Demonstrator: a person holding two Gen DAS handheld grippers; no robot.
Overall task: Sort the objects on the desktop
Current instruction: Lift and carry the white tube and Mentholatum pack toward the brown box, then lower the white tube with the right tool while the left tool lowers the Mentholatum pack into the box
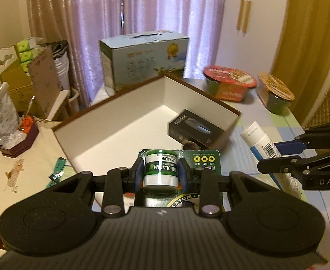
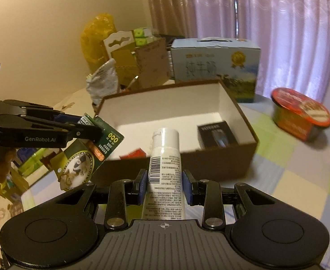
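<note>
My left gripper (image 1: 160, 173) is shut on a lip salve pack (image 1: 161, 171), a green-lidded white jar on a green card, held above the near edge of the brown box (image 1: 111, 96). The pack also shows in the right wrist view (image 2: 93, 148). My right gripper (image 2: 165, 184) is shut on a white tube (image 2: 165, 171) with a barcode, cap pointing at the brown box (image 2: 246, 121). The tube also shows in the left wrist view (image 1: 261, 141). A small black box (image 1: 196, 130) lies inside the brown box, at its right end (image 2: 214, 135).
A blue milk carton (image 1: 142, 56) stands behind the box. Two instant noodle bowls (image 1: 230, 83) (image 1: 275, 94) sit at the right rear. A cluttered small tray (image 1: 16, 139) and cardboard boxes (image 1: 18, 85) are at the left. A red scrap (image 2: 133, 154) lies in the box.
</note>
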